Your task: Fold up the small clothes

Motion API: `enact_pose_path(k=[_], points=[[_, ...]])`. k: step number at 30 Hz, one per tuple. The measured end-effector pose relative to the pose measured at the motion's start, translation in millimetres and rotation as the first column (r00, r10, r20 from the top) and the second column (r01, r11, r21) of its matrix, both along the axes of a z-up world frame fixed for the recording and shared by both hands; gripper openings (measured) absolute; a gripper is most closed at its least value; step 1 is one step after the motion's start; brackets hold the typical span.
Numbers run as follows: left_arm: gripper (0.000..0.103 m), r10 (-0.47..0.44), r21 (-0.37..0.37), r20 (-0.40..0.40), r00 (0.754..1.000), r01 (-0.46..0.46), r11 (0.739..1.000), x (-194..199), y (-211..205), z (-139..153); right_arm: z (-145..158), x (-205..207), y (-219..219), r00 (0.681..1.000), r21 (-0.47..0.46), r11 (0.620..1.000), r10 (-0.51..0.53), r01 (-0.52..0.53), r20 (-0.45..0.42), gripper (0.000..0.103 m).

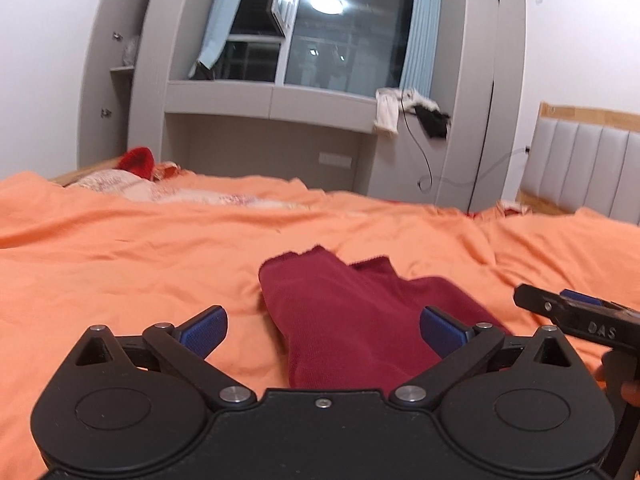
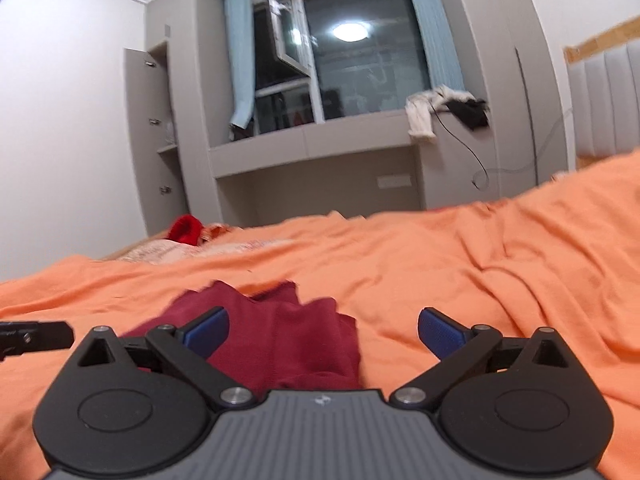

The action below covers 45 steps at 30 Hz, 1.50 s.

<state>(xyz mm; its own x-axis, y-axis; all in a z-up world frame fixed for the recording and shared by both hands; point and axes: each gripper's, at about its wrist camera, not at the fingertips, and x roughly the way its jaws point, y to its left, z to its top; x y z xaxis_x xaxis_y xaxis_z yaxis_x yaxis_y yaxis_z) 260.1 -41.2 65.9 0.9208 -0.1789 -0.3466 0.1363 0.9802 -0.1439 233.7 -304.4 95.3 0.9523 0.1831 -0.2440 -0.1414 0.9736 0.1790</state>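
In the left wrist view, the left hand-held gripper [image 1: 322, 330] is seen released above a dark red garment [image 1: 352, 320] spread on the orange bed sheet [image 1: 120, 264]; the right hand-held gripper [image 1: 560, 304] is seen beside it.

In the right wrist view, the right hand-held gripper [image 2: 323, 330] is held released, the garment [image 2: 280, 336] lying under its left finger; a grey cabinet [image 2: 320, 168] and window [image 2: 352, 60] are seen behind.

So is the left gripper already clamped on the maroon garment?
No, the left gripper is open, its blue pads spread wide with the maroon garment lying loose between them.
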Motion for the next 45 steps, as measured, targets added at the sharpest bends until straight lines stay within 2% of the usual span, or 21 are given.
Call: enact_pose_path(k=[6, 15, 23, 32, 45], points=[[0.102, 0.032, -0.042, 0.036, 0.999, -0.031, 0.999, -52.7, 9.6, 10.2, 18.1, -63.5, 9.6, 0.993, -0.057, 0.998, 0.039, -0.033, 0.110, 0.103], [0.102, 0.064, 0.001, 0.115, 0.991, -0.064, 0.998, -140.0, 14.1, 13.0, 22.6, -153.6, 14.0, 0.981, -0.039, 0.999, 0.042, -0.035, 0.191, 0.103], [0.102, 0.050, 0.017, 0.127, 0.991, -0.052, 0.998, -183.9, 11.1, -0.1, 15.3, -216.3, 22.8, 0.965, -0.095, 0.995, 0.012, 0.013, 0.261, 0.103], [0.102, 0.055, 0.018, 0.104, 0.993, -0.057, 0.998, -194.5, 15.1, -27.3, 0.8, -242.0, 25.4, 0.973, -0.077, 0.996, -0.037, 0.056, 0.226, 0.103], [0.102, 0.095, 0.004, 0.059, 0.994, -0.096, 0.995, -184.4, 24.2, -48.5, -13.8, -228.7, 18.1, 0.984, -0.053, 0.994, -0.087, 0.096, 0.157, 0.103]])
